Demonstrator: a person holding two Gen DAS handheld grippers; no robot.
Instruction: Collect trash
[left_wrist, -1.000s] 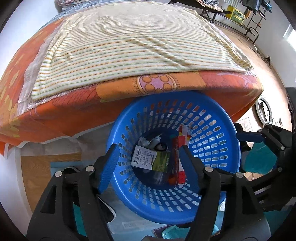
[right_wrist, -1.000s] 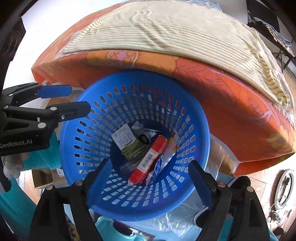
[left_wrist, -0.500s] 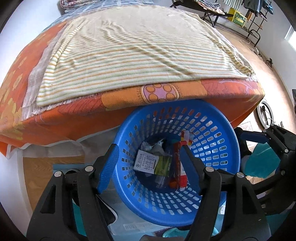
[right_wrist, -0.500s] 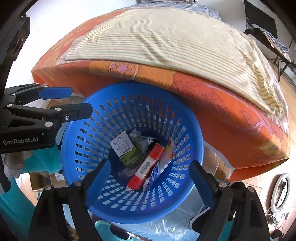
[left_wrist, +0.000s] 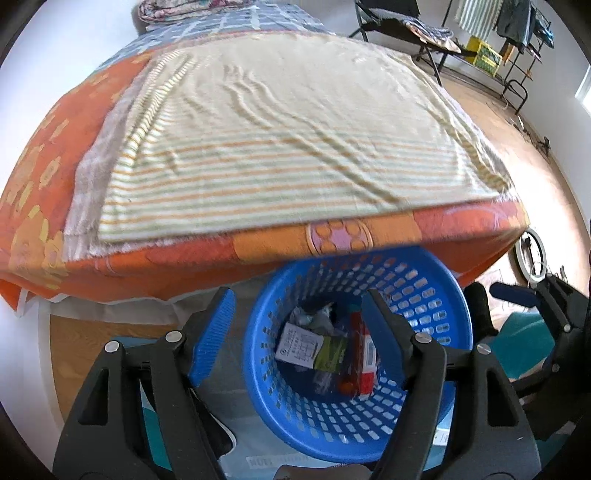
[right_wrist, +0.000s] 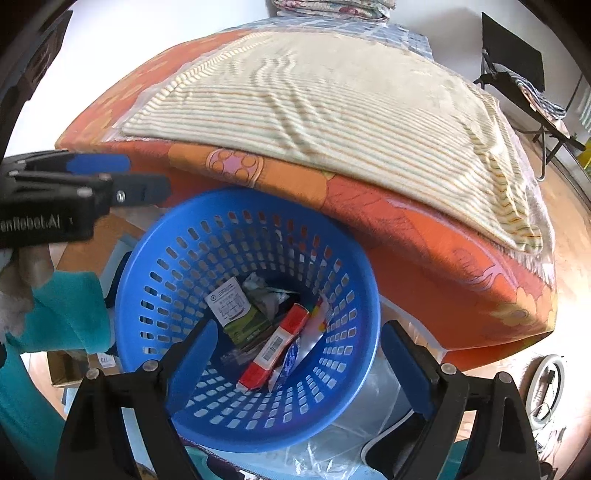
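A round blue slotted basket (left_wrist: 436, 295) (right_wrist: 177, 258) stands on the floor at the foot of the bed. In it lie a green-and-white packet (left_wrist: 314, 347) (right_wrist: 236, 314), a red-and-white box (left_wrist: 364, 350) (right_wrist: 273, 347) and crumpled wrappers (right_wrist: 266, 295). My left gripper (left_wrist: 297, 330) is open and empty above the basket's left rim; it also shows from the side in the right wrist view (right_wrist: 110, 177). My right gripper (right_wrist: 297, 360) is open and empty above the basket; its fingers (left_wrist: 517, 295) show at the right in the left wrist view.
A bed with an orange cover (left_wrist: 184, 258) (right_wrist: 443, 240) and a striped blanket (left_wrist: 280, 140) (right_wrist: 332, 99) rises right behind the basket. Clear plastic (right_wrist: 369, 406) lies under the basket. A white ring (left_wrist: 532, 254) lies on the wooden floor at right. Chairs and racks (left_wrist: 443, 33) stand far back.
Both grippers have risen and pulled back from the basket, which now sits lower and smaller in both views. More of the bed top shows. Both stay open and empty.
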